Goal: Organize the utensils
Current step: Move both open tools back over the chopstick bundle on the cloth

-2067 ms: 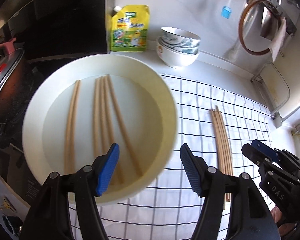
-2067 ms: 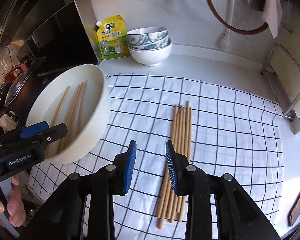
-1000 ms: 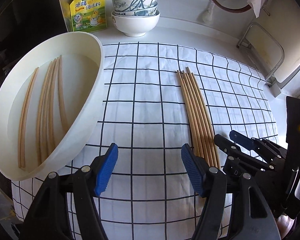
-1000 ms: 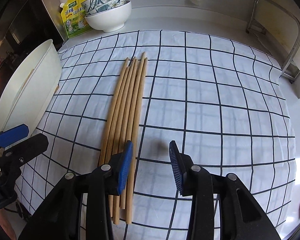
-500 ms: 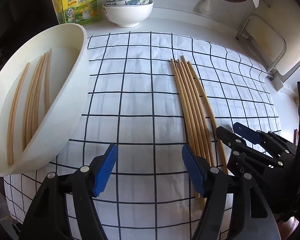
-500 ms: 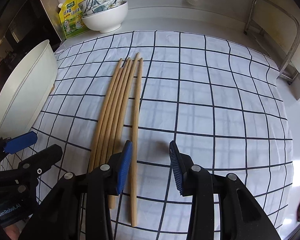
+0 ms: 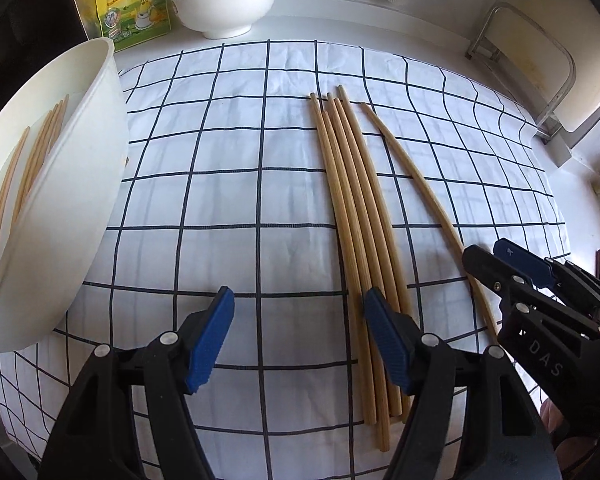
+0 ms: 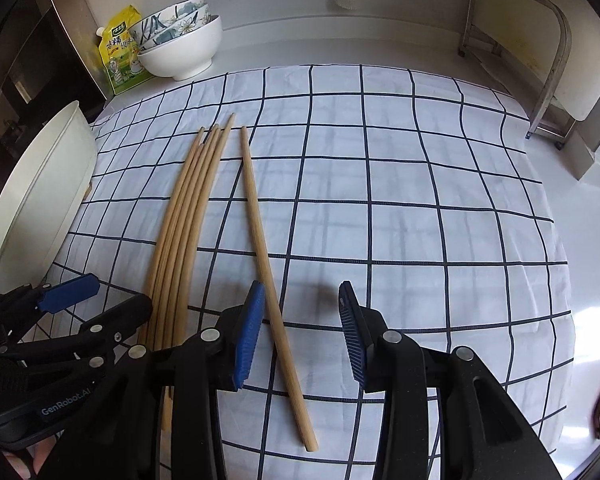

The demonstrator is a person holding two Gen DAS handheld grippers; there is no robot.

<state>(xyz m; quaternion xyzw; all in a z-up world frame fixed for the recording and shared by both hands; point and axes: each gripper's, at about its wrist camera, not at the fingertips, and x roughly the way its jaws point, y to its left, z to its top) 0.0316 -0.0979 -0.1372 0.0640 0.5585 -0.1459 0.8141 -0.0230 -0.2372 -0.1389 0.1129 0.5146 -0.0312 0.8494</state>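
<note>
A cloth is spread on the bench. A bunch of chopsticks is laid on the cloth, just ahead of the left gripper's right finger. One chopstick is set apart, between the right gripper's fingers. A basin with more chopsticks in it is found left of the left fingers. Stacked bowls and a pouch are placed far ahead, behind the cloth.

left gripper agape, right gripper agape

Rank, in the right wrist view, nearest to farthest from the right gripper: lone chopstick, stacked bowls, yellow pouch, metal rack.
1. Lone chopstick, beside the right gripper's left jaw.
2. Metal rack, far right.
3. Stacked bowls and yellow pouch, far left corner; too close to call.
</note>
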